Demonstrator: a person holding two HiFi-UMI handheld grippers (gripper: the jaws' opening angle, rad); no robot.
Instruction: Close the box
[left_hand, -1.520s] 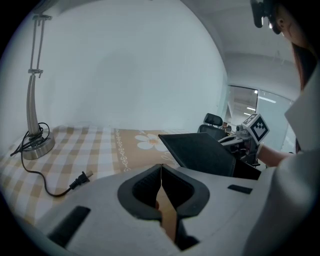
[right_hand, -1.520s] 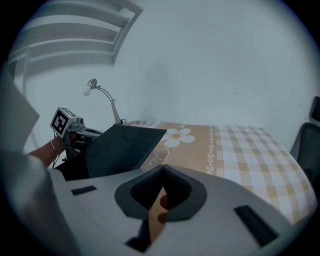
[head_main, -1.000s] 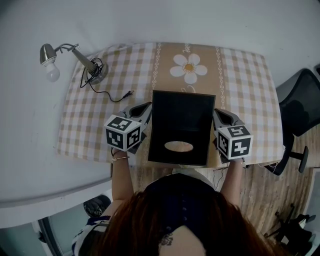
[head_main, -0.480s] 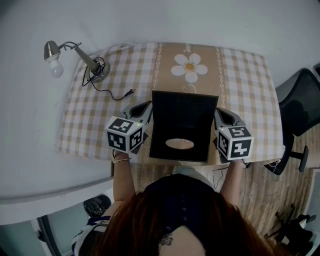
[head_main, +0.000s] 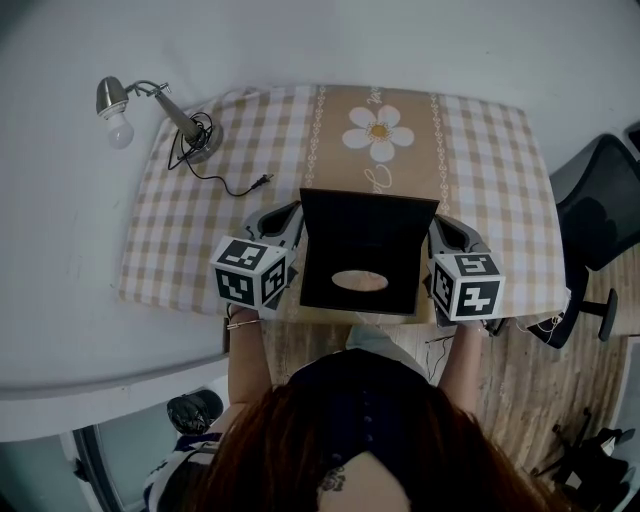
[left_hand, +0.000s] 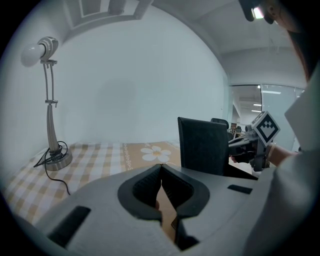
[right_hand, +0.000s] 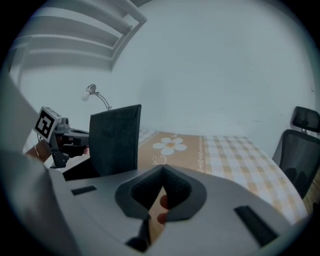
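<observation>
- I see a plain white wall (head_main: 300, 40) behind the table (head_main: 480, 170), which wears a beige checked cloth with a daisy (head_main: 378, 135) printed on its centre strip.
- A desk lamp (head_main: 170, 112) stands at the table's far left corner, its cable (head_main: 225, 183) trailing over the cloth.
- A black office chair (head_main: 595, 215) sits to the right.
- The floor (head_main: 520, 390) is wood plank.
- My left gripper view shows a glass partition (left_hand: 250, 102) with ceiling lights beyond.

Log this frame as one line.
box: open, lid upright | left gripper: shut, beside box's left | right gripper: shut, beside box's right
</observation>
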